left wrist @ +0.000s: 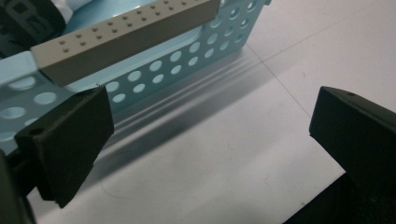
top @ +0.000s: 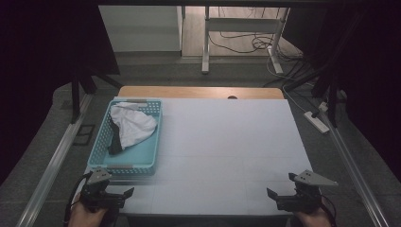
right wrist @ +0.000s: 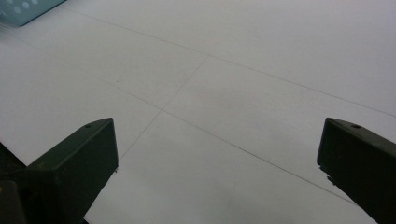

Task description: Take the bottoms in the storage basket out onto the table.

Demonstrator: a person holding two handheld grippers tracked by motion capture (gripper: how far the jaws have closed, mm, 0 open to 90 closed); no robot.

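A light blue perforated basket point(top: 146, 142) stands at the table's left and holds crumpled white cloth point(top: 132, 124) with a dark garment point(top: 115, 142) beside it. My left gripper point(top: 109, 195) rests at the table's near left corner, just in front of the basket, jaws wide apart and empty. In the left gripper view the basket's holed wall point(left wrist: 187, 58) and its grey handle bar point(left wrist: 121, 35) lie just beyond the left gripper point(left wrist: 210, 140). My right gripper point(top: 283, 197) sits at the near right edge, open and empty; the right gripper point(right wrist: 217, 163) faces bare white tabletop point(right wrist: 233, 70).
The white table surface point(top: 227, 142) stretches from the basket to the right edge. A wooden strip point(top: 198, 91) borders the far edge. Beyond it are desk legs and cables point(top: 255, 42) on the floor. A metal rail point(top: 52, 161) runs along the left side.
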